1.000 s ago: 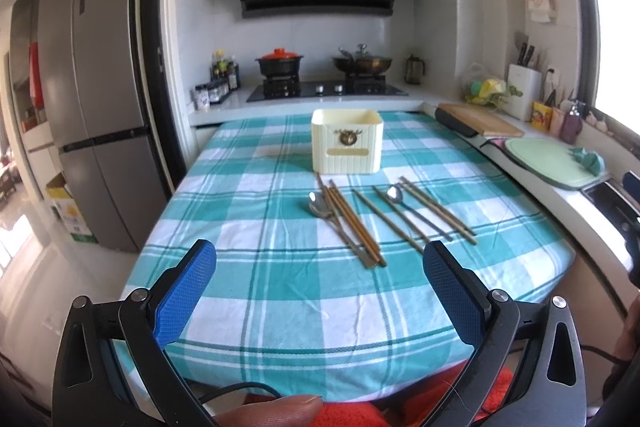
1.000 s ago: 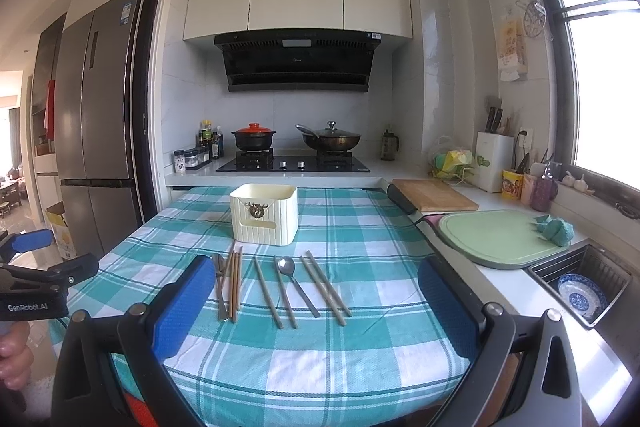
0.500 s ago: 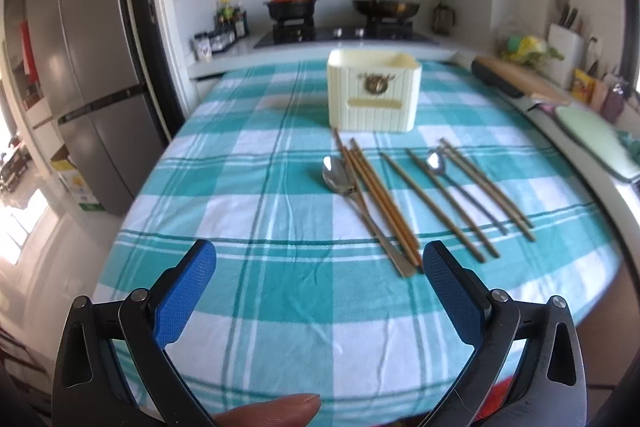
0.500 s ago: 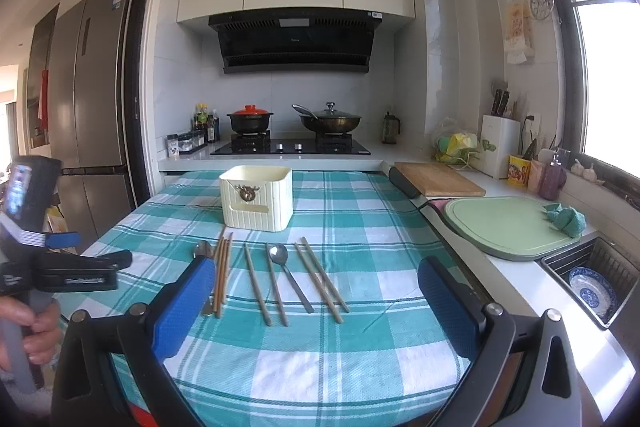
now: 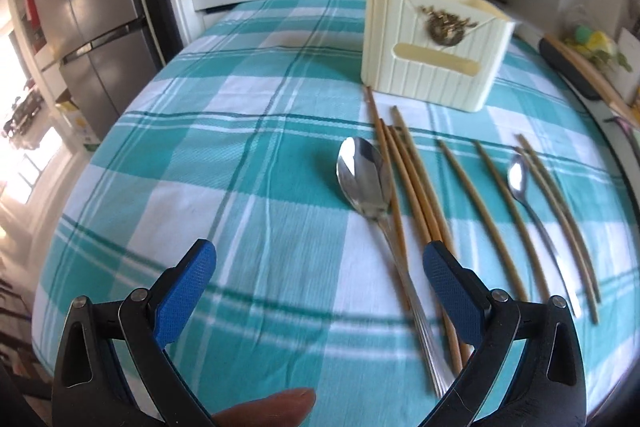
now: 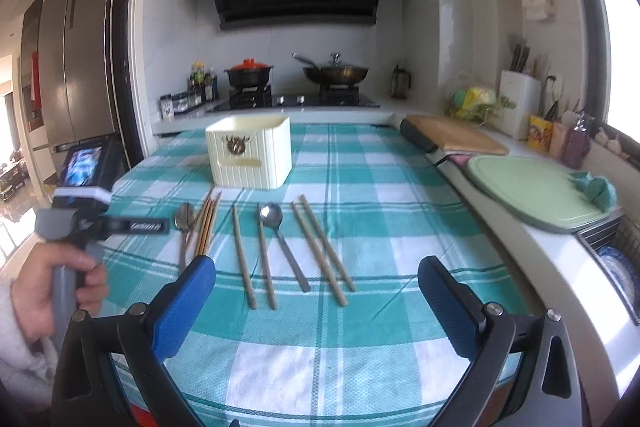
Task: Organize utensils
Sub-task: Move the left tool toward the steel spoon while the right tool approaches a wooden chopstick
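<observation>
1. Left wrist view: the left tongs hang wide apart with nothing between the blue pads, low over the checked cloth on the counter. Compared with half a second ago they have come closer and lower: the big spoon and the bundle of chopsticks beside it now fill the middle, and the spoon's handle runs down just inside the right pad. The cream holder stands upright beyond the chopstick tips, nearer than before. Farther right lie more single chopsticks and a small spoon.

2. Right wrist view: the right tongs are spread open and empty, held back above the near edge of the counter, much as half a second ago. The utensils lie in a row on the cloth in front of the holder: the big spoon and chopstick bundle at the left, the small spoon in the middle. The left tongs' handle, in a hand, has moved in toward the big spoon.
</observation>
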`<state>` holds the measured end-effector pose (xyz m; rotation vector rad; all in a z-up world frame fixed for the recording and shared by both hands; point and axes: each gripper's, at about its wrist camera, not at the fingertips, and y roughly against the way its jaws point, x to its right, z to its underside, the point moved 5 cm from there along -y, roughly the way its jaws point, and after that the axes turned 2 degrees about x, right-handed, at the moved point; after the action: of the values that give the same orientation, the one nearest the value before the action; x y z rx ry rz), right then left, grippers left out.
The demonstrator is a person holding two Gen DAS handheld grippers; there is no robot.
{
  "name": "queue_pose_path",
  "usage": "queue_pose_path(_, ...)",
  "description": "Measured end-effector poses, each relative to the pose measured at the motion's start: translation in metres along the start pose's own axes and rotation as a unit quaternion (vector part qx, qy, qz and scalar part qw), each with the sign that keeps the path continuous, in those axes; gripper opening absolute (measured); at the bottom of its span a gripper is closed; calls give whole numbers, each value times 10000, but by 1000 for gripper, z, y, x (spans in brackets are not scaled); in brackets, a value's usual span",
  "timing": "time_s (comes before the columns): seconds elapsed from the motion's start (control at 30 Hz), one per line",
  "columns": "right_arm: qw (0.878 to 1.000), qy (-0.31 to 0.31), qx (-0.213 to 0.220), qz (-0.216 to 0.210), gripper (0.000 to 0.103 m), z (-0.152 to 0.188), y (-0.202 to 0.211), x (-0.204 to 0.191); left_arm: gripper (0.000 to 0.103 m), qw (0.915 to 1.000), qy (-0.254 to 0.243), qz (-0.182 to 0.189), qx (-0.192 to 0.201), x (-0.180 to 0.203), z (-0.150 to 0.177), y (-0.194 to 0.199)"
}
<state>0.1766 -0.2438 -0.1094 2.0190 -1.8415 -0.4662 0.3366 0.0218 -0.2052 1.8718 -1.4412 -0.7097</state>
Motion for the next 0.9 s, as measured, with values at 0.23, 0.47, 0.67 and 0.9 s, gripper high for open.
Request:
queue_pose_path(0.23, 9997, 5, -225, -81, 103, 3, -26, 2, 103, 9993, 106, -242, -280, 2, -7, -37)
queue_pose_path(0.47, 9992, -40, -378, -89, 103, 2, -43, 6, 103, 9985, 125, -247, -477, 3, -4, -60)
queue_pose_path(0.67, 9988, 144, -474, -49, 103, -11, -58, 14, 103, 9973, -12, 105, -722, -4, 3, -57)
queue_pose_path(0.9, 9889, 520, -1359, -300, 103, -22, -145, 48, 103, 9919, -612, 479, -1009, -6, 9, -53)
